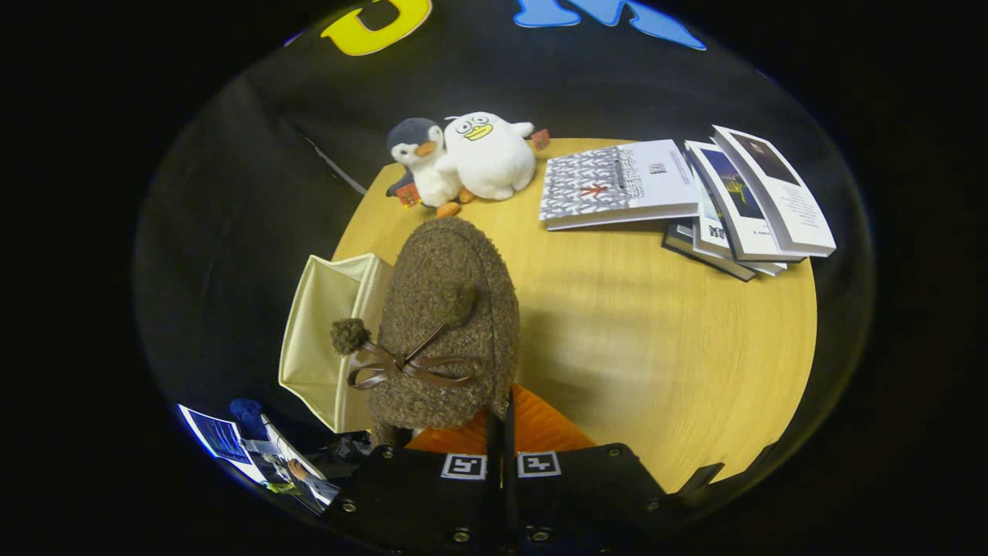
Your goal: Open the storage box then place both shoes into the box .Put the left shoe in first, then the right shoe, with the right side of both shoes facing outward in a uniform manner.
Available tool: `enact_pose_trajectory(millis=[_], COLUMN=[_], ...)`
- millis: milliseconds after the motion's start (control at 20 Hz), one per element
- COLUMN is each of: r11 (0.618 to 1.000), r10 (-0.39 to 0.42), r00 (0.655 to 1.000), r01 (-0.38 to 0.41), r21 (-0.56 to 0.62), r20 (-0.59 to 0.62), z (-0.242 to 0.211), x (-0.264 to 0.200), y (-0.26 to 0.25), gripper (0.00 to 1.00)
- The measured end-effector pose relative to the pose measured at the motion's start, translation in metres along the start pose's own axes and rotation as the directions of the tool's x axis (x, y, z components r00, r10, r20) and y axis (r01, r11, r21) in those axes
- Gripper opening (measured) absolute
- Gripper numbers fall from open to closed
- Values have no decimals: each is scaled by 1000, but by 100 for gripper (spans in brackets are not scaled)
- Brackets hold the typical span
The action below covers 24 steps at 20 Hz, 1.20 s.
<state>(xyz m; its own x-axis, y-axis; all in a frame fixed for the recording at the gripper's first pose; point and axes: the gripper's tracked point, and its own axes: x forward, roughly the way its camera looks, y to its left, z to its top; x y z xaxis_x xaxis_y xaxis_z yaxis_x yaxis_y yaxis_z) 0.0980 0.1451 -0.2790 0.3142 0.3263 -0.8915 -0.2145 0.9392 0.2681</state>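
In the gripper view, the hand-held gripper (500,428) has its two fingers drawn tight together on the back edge of a brown fuzzy shoe (448,324), so the shoe hangs gripped and lifted above the round tabletop (656,340), toe pointing away from the fingers, its leather bow and pompom on top. The cream storage box (324,340) sits just left of the shoe at the tabletop's edge, touching or overlapped by it; the box's mouth looks open, though its inside is hidden, so I cannot tell whether a shoe already lies in it. No second shoe lies on the bare wood around the box. My judgement: opening the box is done, one shoe is in carriage and close to the box, and setting it inside with its right side outward is still to do. Beyond the shoe stand two plush toys (463,158), and well to the right of the box lie several books (687,193).
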Motion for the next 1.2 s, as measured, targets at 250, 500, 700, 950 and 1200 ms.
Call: enact_pose_trajectory(millis=[250, 500, 700, 950, 1200], r11=[994, 979, 967, 953, 935], r10=[74, 111, 88, -18, -124], r00=[997, 993, 991, 989, 977], r01=[-73, -116, -109, -27, 58], r21=[-82, -167, -232, -302, -349], r20=[4, -40, -101, -146, -172], z=[23, 31, 26, 14, 7], x=[-3, 27, 68, 120, 167], y=[81, 159, 201, 213, 196], gripper=[1, 1, 1, 1, 1])
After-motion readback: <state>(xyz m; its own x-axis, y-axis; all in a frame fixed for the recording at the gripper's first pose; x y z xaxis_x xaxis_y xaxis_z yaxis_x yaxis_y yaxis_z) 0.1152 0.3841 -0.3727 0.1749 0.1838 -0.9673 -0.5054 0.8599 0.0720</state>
